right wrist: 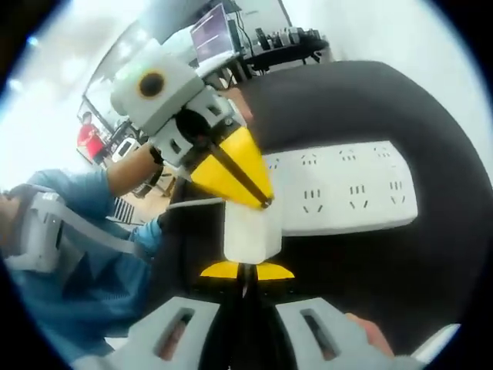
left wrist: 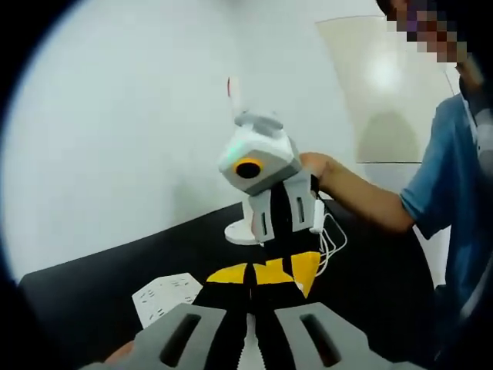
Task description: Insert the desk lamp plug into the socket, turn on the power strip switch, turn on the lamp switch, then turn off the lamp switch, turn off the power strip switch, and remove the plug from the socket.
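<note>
A white power strip (right wrist: 347, 193) lies flat on the black table (right wrist: 431, 116); its corner also shows low in the left gripper view (left wrist: 166, 297). My right gripper (right wrist: 246, 270) has its yellow tips closed at the base of a white plug block (right wrist: 250, 235), holding it above the strip. My left gripper (right wrist: 266, 202) comes in from the upper left, shut, its yellow point touching the plug's far end. In the left gripper view my left gripper (left wrist: 266, 271) meets the right gripper (left wrist: 283, 239) tip to tip. Behind them stand the lamp's white round base (left wrist: 240, 233) and a looped white cable (left wrist: 333, 240).
A person in a blue shirt (left wrist: 443, 193) stands at the table's right side, their arm reaching in to the right gripper. Beyond the table are desks with monitors (right wrist: 223, 35). A pale wall (left wrist: 115, 116) rises behind the black table (left wrist: 85, 301).
</note>
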The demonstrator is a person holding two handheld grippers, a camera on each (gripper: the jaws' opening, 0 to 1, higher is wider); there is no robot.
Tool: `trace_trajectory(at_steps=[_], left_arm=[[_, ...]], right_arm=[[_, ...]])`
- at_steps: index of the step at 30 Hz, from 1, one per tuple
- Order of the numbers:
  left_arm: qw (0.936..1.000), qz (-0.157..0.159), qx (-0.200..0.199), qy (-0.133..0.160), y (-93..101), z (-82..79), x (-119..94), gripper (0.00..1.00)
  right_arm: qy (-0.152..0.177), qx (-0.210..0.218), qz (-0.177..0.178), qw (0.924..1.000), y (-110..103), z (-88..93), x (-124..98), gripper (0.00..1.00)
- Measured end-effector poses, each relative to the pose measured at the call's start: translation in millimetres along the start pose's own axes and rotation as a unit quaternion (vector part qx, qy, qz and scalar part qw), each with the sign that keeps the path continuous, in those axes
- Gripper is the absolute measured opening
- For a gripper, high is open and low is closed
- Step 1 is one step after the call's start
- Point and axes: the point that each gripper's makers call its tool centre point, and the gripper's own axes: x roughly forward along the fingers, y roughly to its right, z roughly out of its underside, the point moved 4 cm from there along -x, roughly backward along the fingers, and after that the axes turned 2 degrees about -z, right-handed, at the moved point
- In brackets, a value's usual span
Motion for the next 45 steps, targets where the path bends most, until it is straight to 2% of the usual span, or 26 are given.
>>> trace_trajectory(at_steps=[3,7,8,10,14,16,19,24,26,30,34,45], left_arm=[[1.0,0.0,-0.002,0.001,0.7,0.0,-1.1,0.0],[0.9999,-0.012,-0.005,0.004,-6.6,0.9,-9.4,0.0],[0.9997,-0.01,-0.016,0.015,-6.7,0.9,-9.6,0.0],[0.9997,-0.01,-0.015,0.016,-5.0,0.5,-8.6,0.0],[0.9998,-0.011,-0.008,0.014,-1.6,0.1,-5.7,0.0],[0.9999,-0.006,-0.002,0.009,1.7,-0.3,-2.4,0.0],[1.0,0.0,0.006,0.004,5.2,0.1,3.0,0.0],[1.0,0.0,0.004,0.007,0.8,0.5,-1.3,0.0],[0.9999,-0.007,-0.002,0.013,-4.4,1.2,-6.8,0.0],[0.9998,-0.004,-0.004,0.019,-2.0,1.2,-4.9,0.0],[0.9998,0.004,0.012,0.013,6.1,1.9,-0.1,0.0],[0.9997,0.0,0.019,0.013,8.8,1.4,-1.7,0.0]], right_arm=[[0.003,0.0,-0.001,1.0,-1.6,-1.2,-0.4,0.07],[0.023,-0.015,0.021,0.9994,-6.7,-12.5,-7.4,0.07],[0.02,-0.02,0.027,0.9992,-8.7,-13.1,-7.1,0.07],[0.015,-0.02,0.033,0.9992,-6.9,-12.3,-6.1,0.07],[0.018,-0.005,0.012,0.9998,-3.3,-6.9,-5.3,0.07],[0.003,-0.001,0.008,1.0,-2.1,-1.7,-2.0,0.07],[-0.002,0.0,0.008,1.0,-2.2,0.0,-0.7,0.07],[0.002,-0.007,0.013,0.9999,-5.4,-1.8,-1.9,0.07],[0.023,-0.012,0.017,0.9995,-9.8,-9.3,-5.7,0.07],[0.014,-0.014,0.026,0.9995,-8.6,-7.2,-2.7,0.07],[-0.003,-0.002,0.01,0.9999,-3.4,1.1,5.6,0.07],[-0.004,-0.009,0.011,0.9999,-5.1,-0.4,3.5,0.07]])
